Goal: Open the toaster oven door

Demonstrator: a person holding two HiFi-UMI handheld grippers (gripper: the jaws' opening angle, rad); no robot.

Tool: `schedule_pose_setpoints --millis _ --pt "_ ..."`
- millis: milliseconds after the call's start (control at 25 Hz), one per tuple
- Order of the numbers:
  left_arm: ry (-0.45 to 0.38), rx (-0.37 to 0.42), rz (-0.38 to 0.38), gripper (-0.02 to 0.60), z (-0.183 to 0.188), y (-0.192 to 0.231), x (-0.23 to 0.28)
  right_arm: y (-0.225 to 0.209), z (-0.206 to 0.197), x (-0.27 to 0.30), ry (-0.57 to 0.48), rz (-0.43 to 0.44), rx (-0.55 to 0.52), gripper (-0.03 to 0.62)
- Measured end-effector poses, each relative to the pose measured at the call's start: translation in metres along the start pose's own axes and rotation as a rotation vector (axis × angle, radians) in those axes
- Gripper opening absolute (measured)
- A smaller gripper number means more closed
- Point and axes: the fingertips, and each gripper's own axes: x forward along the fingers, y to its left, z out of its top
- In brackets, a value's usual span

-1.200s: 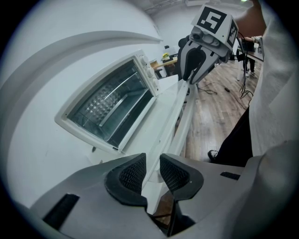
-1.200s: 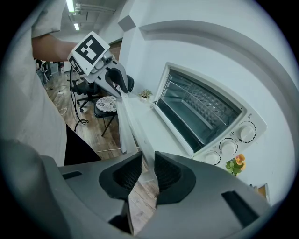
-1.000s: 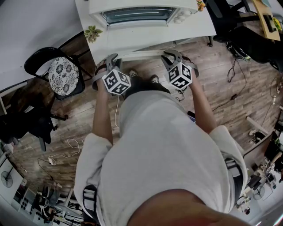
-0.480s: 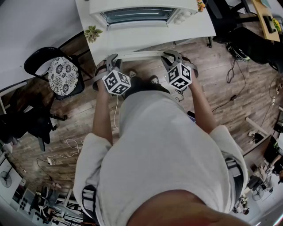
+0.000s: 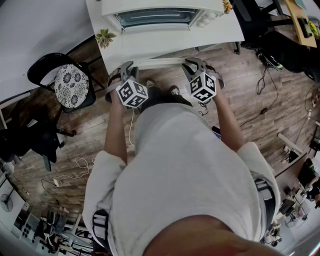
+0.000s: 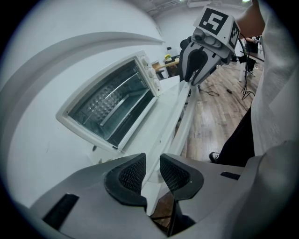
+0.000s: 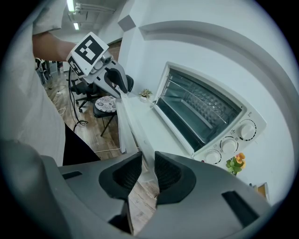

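**Door shut, opening not begun**

The toaster oven [image 5: 155, 12] stands at the far edge of the tabletop [image 5: 165, 42], about midway along it. Its door [image 6: 110, 116] is closed flat against the front. Neither gripper is near it, so I judge the whole task is left: reach across, take the door's top edge and swing it down.

The oven is a white, smooth-skinned box with rounded corners. The door is a white frame around a dark glass pane, and a wire rack and a dimpled back wall show through the glass. Three round white knobs [image 7: 233, 140] run down the panel beside the door.

The tabletop is plain matte white with a thin, straight near edge. The left gripper [image 6: 153, 170] and the right gripper [image 7: 148, 170] are both at that near edge, well apart from the oven. On each, the jaws stand partly apart. Their dark ribbed pads [image 6: 133, 172] close on nothing that I can see, and only the white table edge shows through the gap.

A small potted plant [image 5: 105, 37] sits at the tabletop's left edge, and yellow-orange flowers [image 7: 235, 163] sit just beside the oven's knob side. Off the table, a black chair [image 5: 70, 82] with a patterned round cushion stands on the wood-plank floor [image 5: 260, 110].
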Motion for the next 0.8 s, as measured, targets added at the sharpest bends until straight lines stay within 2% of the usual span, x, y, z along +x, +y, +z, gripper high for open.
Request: schedule_pose_setpoints --millis 800 --pt "0.005 -0.004 -0.014 0.104 -0.0056 -0.0078 0.0061 0.0066 -0.0064 0.0064 0.015 0.004 0.011 0.087"
